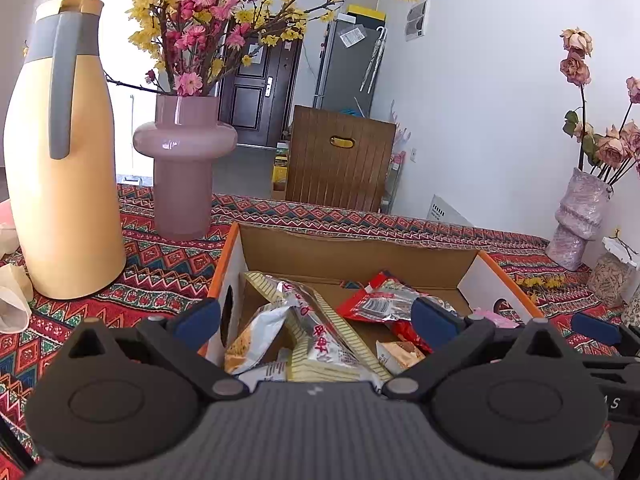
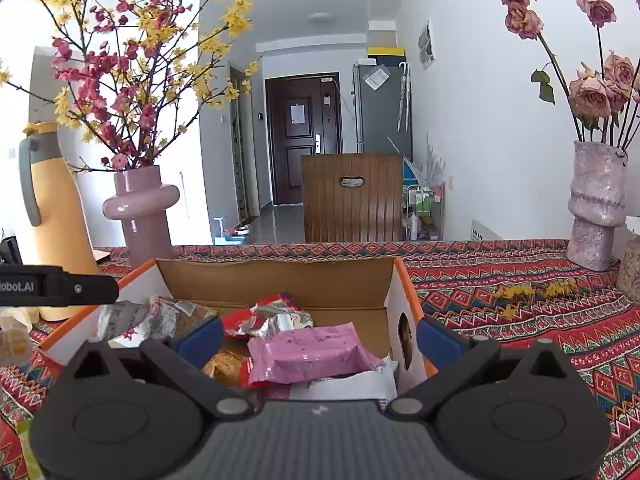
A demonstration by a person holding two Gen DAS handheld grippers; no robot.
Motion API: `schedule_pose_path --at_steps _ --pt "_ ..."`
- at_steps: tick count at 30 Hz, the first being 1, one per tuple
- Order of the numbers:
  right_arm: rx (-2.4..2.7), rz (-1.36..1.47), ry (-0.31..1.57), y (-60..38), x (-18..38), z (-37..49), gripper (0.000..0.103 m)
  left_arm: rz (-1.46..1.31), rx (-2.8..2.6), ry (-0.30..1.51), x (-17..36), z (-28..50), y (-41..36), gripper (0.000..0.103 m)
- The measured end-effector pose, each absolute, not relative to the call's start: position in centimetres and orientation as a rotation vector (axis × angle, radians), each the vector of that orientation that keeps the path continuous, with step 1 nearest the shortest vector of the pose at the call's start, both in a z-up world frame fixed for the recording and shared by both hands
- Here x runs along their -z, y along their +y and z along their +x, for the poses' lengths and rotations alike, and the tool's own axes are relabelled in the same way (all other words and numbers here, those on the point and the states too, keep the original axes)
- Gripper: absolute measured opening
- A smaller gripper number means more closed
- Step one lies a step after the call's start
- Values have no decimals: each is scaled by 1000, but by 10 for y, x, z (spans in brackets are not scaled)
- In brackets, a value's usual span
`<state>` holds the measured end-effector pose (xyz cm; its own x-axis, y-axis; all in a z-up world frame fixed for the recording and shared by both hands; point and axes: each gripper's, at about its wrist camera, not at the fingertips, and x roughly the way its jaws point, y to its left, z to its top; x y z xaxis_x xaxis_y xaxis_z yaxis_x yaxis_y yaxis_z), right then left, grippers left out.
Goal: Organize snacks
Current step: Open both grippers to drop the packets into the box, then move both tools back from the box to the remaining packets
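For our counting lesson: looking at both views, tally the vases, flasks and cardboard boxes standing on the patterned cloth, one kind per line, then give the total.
Vases: 2, the pink vase and the mottled vase
Flasks: 1, the yellow flask
Boxes: 1, the snack box
Total: 4

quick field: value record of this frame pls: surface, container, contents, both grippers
surface: table with patterned cloth
container: open cardboard box, orange edges
contents: pink packet, red packet, striped packet, others
left gripper: open, empty, straddling the box's left wall
right gripper: open, empty, straddling the box's right wall
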<state>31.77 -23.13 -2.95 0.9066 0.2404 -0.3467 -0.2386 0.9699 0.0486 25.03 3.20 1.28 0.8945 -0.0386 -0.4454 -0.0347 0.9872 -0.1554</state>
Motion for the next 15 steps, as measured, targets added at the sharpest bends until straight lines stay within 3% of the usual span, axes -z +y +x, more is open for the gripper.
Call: schedule_pose_path --at_steps 15 --pt "-248 4 373 -233 28 317 103 -161 -25 453 -22 245 29 103"
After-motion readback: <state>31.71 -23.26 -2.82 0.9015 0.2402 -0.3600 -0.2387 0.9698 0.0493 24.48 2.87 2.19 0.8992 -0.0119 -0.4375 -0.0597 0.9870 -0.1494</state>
